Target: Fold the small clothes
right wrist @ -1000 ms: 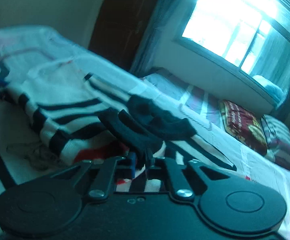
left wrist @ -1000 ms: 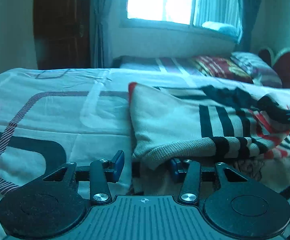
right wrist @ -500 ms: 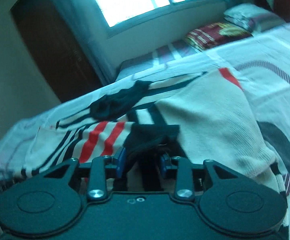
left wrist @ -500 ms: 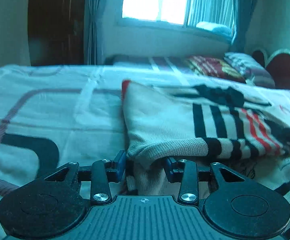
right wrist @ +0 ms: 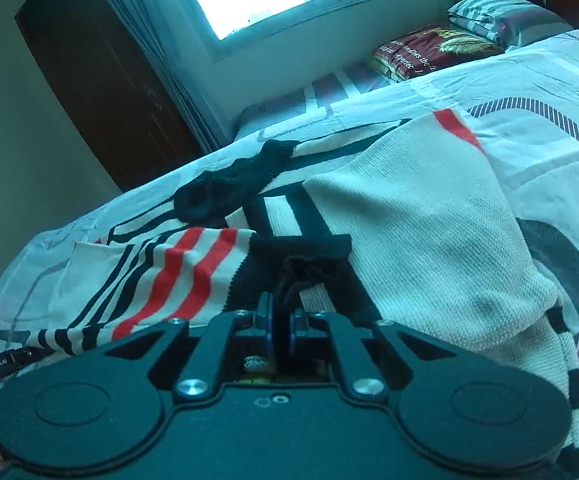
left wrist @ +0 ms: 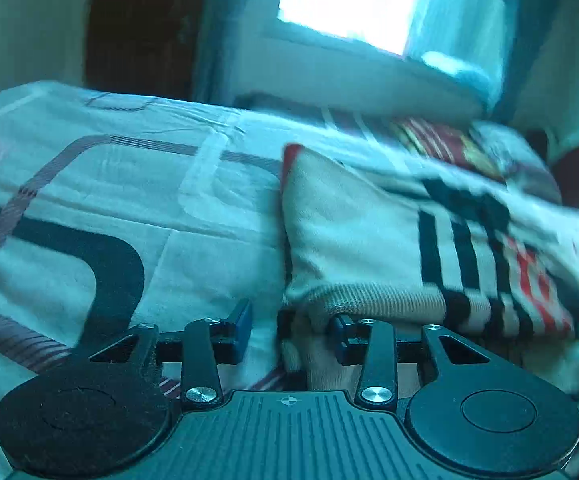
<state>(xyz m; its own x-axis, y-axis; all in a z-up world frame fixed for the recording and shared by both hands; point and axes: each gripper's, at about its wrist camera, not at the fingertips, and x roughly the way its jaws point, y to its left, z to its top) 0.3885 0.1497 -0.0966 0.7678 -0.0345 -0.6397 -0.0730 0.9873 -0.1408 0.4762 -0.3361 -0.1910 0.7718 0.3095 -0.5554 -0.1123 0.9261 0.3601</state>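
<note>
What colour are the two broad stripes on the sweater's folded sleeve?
Red, on the sweater; clearest in the right wrist view.

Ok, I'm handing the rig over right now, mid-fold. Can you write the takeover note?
Left tongs: open, just eased a little wider. The striped sweater has its ribbed hem between them, not pinched.
Right tongs: just closed, shut on the black cuff, apparently the sweater's.
Where things are: the sweater lies on the bed sheet, cream panel on top. A dark small garment rests on it farther back.
Done: the fold looks begun, but the bundle is loose and uneven.
Left: grip the hem, bring the cuff across, flatten, then probably fold the dark piece.
</note>
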